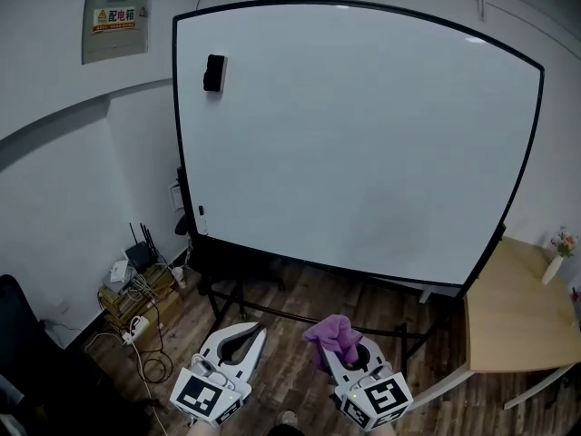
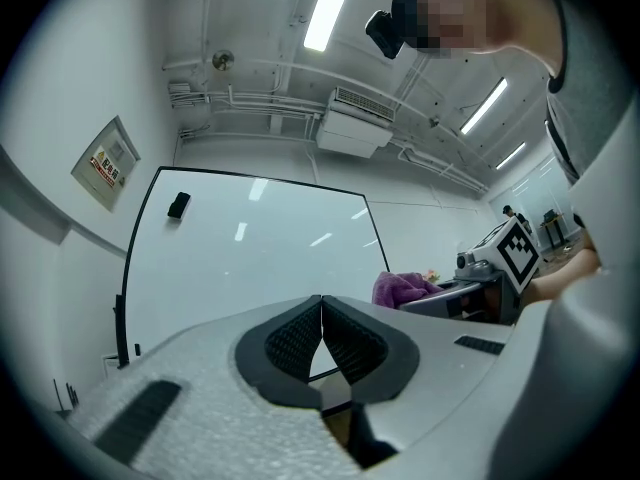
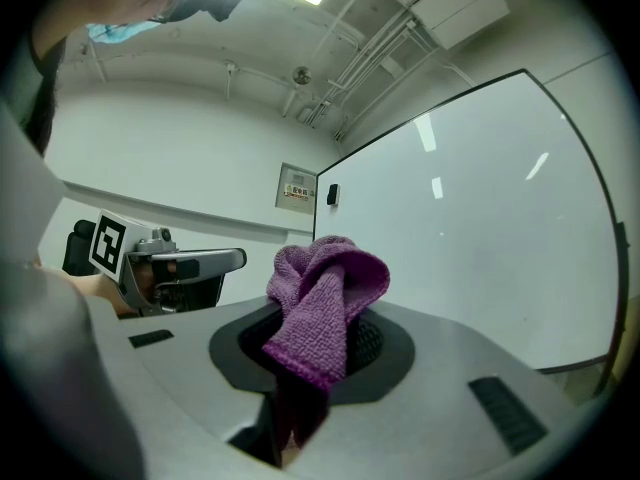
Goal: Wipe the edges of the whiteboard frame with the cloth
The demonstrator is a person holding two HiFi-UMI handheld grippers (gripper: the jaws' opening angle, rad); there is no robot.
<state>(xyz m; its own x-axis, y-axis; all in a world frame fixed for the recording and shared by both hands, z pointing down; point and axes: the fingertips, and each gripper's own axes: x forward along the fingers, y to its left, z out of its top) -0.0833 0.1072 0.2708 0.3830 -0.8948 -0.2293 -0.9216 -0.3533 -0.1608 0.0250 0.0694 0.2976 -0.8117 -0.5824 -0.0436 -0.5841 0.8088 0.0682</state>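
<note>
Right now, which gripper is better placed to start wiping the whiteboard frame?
Right. The right gripper is shut on the purple cloth; the left gripper is shut and empty. Both are short of the whiteboard frame.

Looks like an office or meeting room — big black-framed whiteboard [image 1: 363, 143] far ahead, pale desk [image 1: 513, 321] at right, router [image 1: 141, 254] and cables [image 1: 136, 298] on the wood floor [image 1: 290, 352], strip lights [image 2: 330, 8] overhead.

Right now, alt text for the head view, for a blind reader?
The right claw grips a bunched purple cloth and the left claw is shut and empty, both held low before a large black-framed whiteboard. The board is blank except for a small black block near its top left corner.
</note>
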